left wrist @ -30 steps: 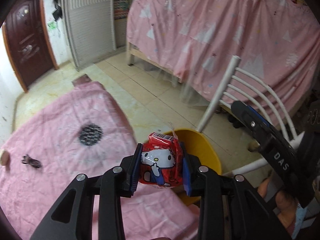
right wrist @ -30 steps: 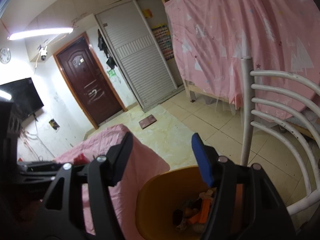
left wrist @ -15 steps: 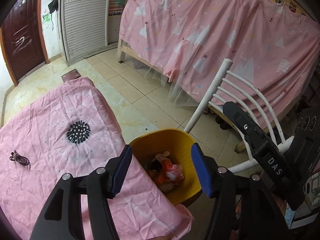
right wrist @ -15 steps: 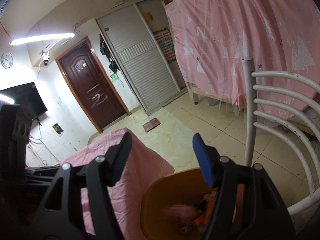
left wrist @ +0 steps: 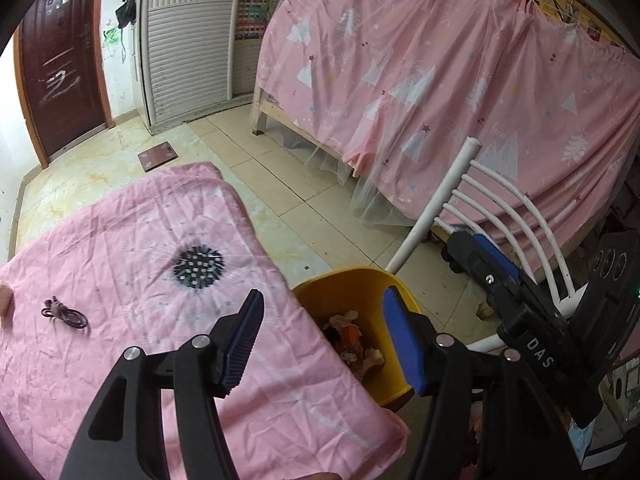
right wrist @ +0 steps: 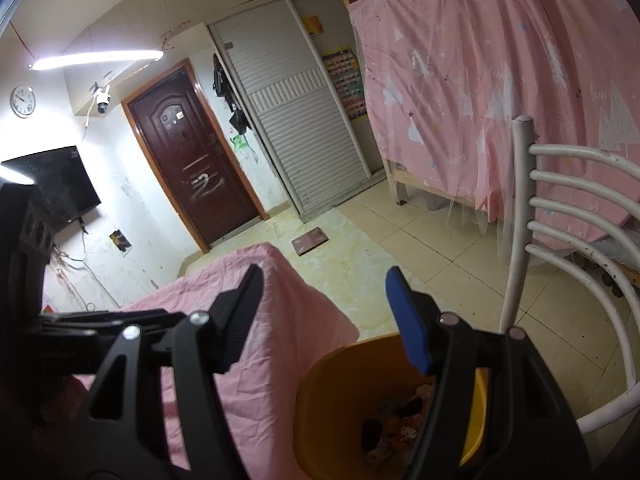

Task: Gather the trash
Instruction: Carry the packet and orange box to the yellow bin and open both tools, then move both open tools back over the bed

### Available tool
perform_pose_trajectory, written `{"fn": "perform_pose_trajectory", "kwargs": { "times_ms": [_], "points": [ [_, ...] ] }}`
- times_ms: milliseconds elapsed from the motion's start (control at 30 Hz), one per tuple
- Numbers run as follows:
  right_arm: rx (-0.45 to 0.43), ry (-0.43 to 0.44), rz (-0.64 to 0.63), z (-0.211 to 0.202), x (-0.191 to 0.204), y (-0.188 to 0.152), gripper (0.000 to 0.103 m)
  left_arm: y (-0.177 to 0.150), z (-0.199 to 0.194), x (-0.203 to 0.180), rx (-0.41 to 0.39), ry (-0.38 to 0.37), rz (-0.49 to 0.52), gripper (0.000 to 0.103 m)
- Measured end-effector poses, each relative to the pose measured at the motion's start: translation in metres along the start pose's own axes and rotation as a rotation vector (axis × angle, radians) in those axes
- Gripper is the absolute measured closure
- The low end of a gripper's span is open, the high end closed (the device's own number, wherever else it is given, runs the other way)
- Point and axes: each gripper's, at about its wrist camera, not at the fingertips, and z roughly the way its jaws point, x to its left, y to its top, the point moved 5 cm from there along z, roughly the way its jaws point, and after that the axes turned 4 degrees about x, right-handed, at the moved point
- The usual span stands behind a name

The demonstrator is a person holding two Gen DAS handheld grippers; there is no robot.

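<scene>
My left claw point(left wrist: 324, 340) is released, its jaws apart with nothing between them, and it hangs over the corner of the table by the bin point(left wrist: 372, 280). The bin is yellow, round-walled and open-topped, standing on the floor tight against the table's edge. Inside it lies the trash point(left wrist: 352, 344): a jumble of crumpled wrappers in red, orange and off-white, filling only the bottom. My right claw point(right wrist: 324, 316) is released too and grips nothing; seen from its camera, the bin point(right wrist: 340, 384) sits just below its blue pad, with the trash point(right wrist: 396, 428) dim at the bottom. The table is covered by a wrinkled pink cloth point(left wrist: 132, 240) with a dark spiky print near its middle. A small dark hair tie point(left wrist: 64, 314) lies on the cloth, well apart from the bin. A white chair point(left wrist: 492, 220) stands just behind the bin, its slatted back rising close to the rim. Beyond it a pink curtain point(left wrist: 420, 72) drapes a wooden bed frame. The right claw's body crowds the space between bin and chair in the left view.
</scene>
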Motion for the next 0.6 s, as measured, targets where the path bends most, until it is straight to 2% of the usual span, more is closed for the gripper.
{"fn": "perform_pose_trajectory", "kwargs": {
  "times_ms": [100,167,200,400,467,500,600],
  "points": [
    [0.019,0.023,-0.02,0.007,0.015,-0.004,0.042,0.001,-0.009,0.018,-0.021,0.026,-0.012,0.045],
    [0.034,0.029,-0.044,0.015,0.029,-0.009,0.042,0.001,-0.014,0.031,-0.035,0.048,-0.017,0.036],
    [0.049,0.039,-0.056,0.021,0.038,-0.012,0.042,0.002,-0.018,0.039,-0.046,0.061,-0.022,0.034],
    [0.121,0.087,-0.107,0.054,0.082,-0.026,0.042,0.002,-0.037,0.106,-0.08,0.124,-0.115,0.033],
    [0.135,0.099,-0.129,0.061,0.097,-0.029,0.038,0.001,-0.043,0.13,-0.084,0.14,-0.148,0.033],
    [0.143,0.105,-0.145,0.065,0.107,-0.031,0.031,0.0,-0.046,0.143,-0.087,0.148,-0.167,0.033],
    [0.159,0.12,-0.183,0.072,0.128,-0.035,0.029,-0.003,-0.053,0.169,-0.097,0.166,-0.193,0.033]
  ]
}}
